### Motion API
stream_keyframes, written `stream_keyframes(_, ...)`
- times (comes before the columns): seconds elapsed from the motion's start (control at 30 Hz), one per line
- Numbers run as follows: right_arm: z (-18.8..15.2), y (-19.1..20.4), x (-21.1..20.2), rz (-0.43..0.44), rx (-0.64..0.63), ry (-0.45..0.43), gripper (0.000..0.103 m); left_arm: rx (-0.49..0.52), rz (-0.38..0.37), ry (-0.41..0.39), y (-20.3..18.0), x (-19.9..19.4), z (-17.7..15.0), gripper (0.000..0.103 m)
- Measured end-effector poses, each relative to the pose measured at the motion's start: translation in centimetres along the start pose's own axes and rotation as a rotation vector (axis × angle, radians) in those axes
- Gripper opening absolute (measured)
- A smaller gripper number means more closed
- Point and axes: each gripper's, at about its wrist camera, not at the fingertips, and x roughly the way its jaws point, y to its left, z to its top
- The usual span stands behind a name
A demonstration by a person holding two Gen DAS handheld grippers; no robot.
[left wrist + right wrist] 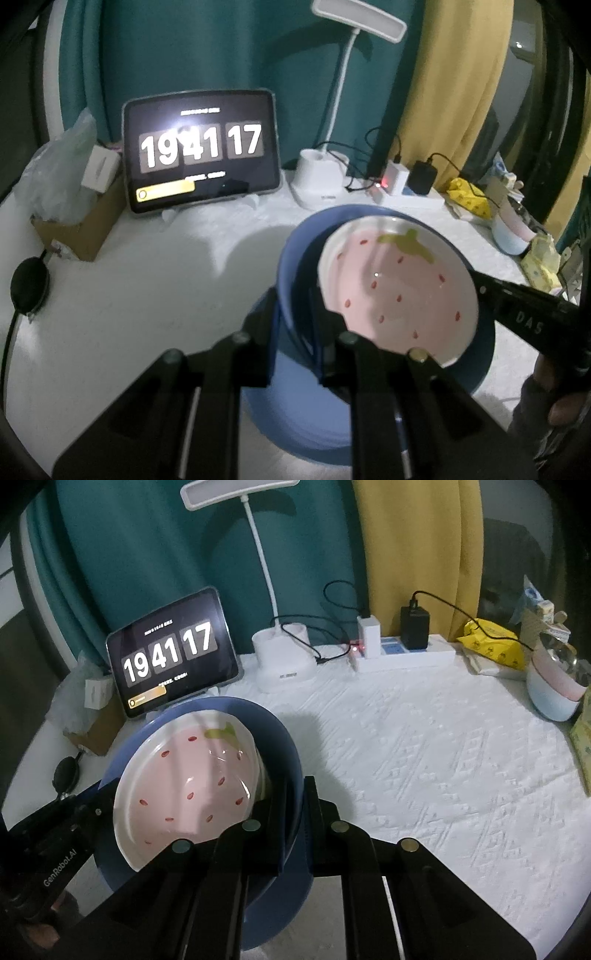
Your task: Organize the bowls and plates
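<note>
A large blue bowl [295,251] [282,746] has a smaller white bowl with a pink strawberry pattern [399,288] [192,775] resting tilted inside it. My left gripper [297,326] is shut on the blue bowl's near wall, one finger inside and one outside. My right gripper [295,806] is shut on the opposite wall in the same way. Each gripper also shows in the other's view: the right gripper [484,290] reaches in from the right edge, the left gripper [105,797] from the lower left. The blue bowl's base is hidden behind my fingers.
The white patterned tablecloth [443,775] stretches out to the right. At the back stand a tablet showing a clock [201,151], a white lamp base [317,177] and a power strip with chargers [406,653]. A cardboard box [85,229] sits left, a pink-and-white pot [554,694] right.
</note>
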Motion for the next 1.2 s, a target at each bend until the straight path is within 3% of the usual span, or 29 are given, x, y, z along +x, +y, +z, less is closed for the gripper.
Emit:
stream_keyframes(0.37,0.1,0.1,0.2,-0.022,-0.011,-0.001,0.012,-0.001,-0.006,0.02,0.3,1.2,-0.1,0.016)
stream_keyframes(0.5,0.0,0.0,0.1,-0.034,-0.019,-0.007,0.012,0.026,0.024,0.0,0.0,1.2,-0.2,0.018)
stream_keyframes(0.57,0.0,-0.2,0.1,-0.034,-0.013,-0.004,0.016,0.03,0.029,-0.002,-0.1,1.1,-0.3,0.018)
stream_keyframes(0.73,0.0,-1.0,0.1,-0.06,0.002,0.002,0.034,0.01,0.055,0.003,0.2,1.1,-0.4,0.031)
stream_keyframes(0.8,-0.1,-1.1,-0.2,-0.067,0.0,-0.004,0.038,0.003,0.068,0.001,0.4,1.0,-0.5,0.045)
stream_keyframes(1.2,-0.8,-1.7,-2.4,-0.067,-0.001,-0.036,0.048,0.015,0.093,-0.06,0.2,-1.6,-0.9,0.057)
